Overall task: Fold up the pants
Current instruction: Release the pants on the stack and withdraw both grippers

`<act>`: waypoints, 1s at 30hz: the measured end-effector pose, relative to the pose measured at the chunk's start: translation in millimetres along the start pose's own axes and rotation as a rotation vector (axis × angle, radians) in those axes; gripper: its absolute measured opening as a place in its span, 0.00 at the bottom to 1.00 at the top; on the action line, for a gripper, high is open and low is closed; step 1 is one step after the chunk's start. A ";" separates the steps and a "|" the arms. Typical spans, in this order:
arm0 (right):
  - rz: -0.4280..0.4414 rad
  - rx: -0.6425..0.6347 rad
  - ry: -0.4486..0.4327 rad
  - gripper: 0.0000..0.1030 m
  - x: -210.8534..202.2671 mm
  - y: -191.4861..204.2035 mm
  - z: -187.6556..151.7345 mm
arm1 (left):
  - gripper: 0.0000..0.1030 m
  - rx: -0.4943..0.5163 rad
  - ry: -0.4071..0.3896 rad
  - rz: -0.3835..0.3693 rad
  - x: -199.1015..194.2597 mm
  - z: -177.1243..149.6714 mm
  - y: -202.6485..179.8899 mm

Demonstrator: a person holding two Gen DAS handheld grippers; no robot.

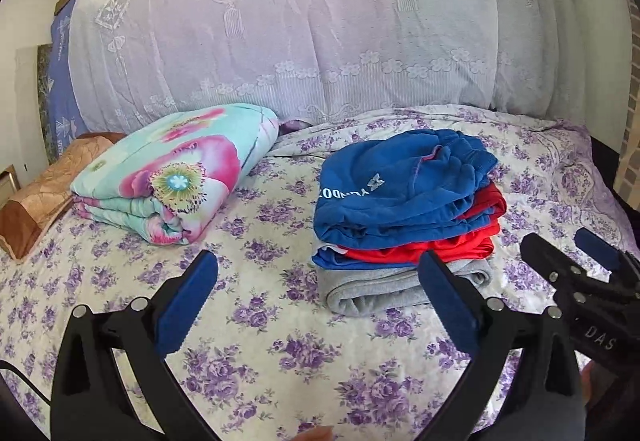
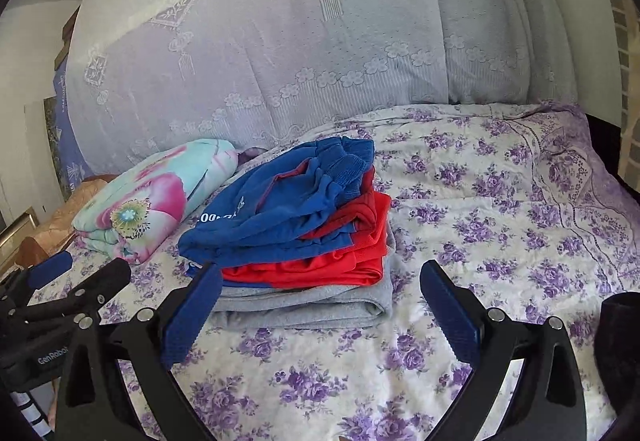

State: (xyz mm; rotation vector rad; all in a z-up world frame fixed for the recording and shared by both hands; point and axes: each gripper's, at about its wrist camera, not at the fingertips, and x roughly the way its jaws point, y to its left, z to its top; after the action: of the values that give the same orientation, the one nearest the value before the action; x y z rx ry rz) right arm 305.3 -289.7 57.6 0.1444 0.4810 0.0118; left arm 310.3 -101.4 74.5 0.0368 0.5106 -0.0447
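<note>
A stack of folded pants lies on the flowered bedsheet: blue pants (image 1: 404, 181) (image 2: 288, 197) with white lettering on top, red pants (image 1: 440, 245) (image 2: 332, 261) under them, grey pants (image 1: 384, 289) (image 2: 304, 309) at the bottom. My left gripper (image 1: 316, 293) is open and empty, just in front and left of the stack. My right gripper (image 2: 320, 305) is open and empty, its fingers either side of the stack's near edge. The right gripper also shows in the left wrist view (image 1: 568, 253); the left one also shows in the right wrist view (image 2: 80, 273).
A folded flowered quilt (image 1: 172, 173) (image 2: 152, 201) lies left of the stack. A brown pillow (image 1: 40, 197) sits at the far left. A tall pile under a white lace cover (image 1: 300, 25) (image 2: 280, 41) fills the back. The bedsheet (image 2: 500, 209) stretches right of the stack.
</note>
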 end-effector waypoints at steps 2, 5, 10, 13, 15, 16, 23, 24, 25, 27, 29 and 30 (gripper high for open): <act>-0.001 -0.003 0.010 0.97 2.6 1.4 -1.8 | 0.95 0.013 0.009 0.007 3.7 -1.2 -2.0; 0.001 0.006 0.019 0.97 4.7 0.5 -3.7 | 0.95 0.010 0.026 0.006 7.9 -2.8 -2.7; 0.002 0.019 0.015 0.97 2.4 -1.2 -2.6 | 0.95 0.011 0.020 0.006 5.5 -2.6 -4.5; -0.002 0.026 0.010 0.97 0.3 -2.5 -1.3 | 0.95 0.012 0.015 0.001 3.3 -2.7 -5.6; -0.006 0.029 0.006 0.97 -1.4 -3.2 -0.5 | 0.95 0.016 0.013 -0.004 2.0 -2.8 -6.9; -0.007 0.030 0.003 0.97 -2.1 -3.6 -0.1 | 0.95 0.019 0.011 -0.006 1.4 -3.0 -7.5; -0.014 0.035 -0.002 0.97 -4.3 -4.8 1.1 | 0.95 0.024 0.009 -0.012 0.3 -3.1 -9.2; -0.015 0.036 -0.001 0.97 -4.2 -4.9 0.8 | 0.95 0.023 0.009 -0.012 0.4 -3.1 -9.2; -0.016 0.037 0.000 0.97 -4.1 -5.1 0.9 | 0.95 0.023 0.010 -0.013 0.4 -3.2 -9.2; -0.017 0.039 0.004 0.97 -3.7 -5.2 0.9 | 0.95 0.020 0.016 -0.016 1.0 -3.4 -9.3; -0.018 0.043 0.004 0.97 -3.8 -6.0 1.0 | 0.95 0.019 0.018 -0.022 1.2 -3.6 -9.6; -0.020 0.043 0.005 0.97 -3.7 -6.0 1.0 | 0.95 0.021 0.018 -0.023 1.1 -3.9 -10.0</act>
State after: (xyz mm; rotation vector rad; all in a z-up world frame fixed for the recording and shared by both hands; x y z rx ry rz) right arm 302.4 -296.0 59.3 0.1822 0.4876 -0.0180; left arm 308.8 -111.2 70.4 0.0522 0.5287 -0.0728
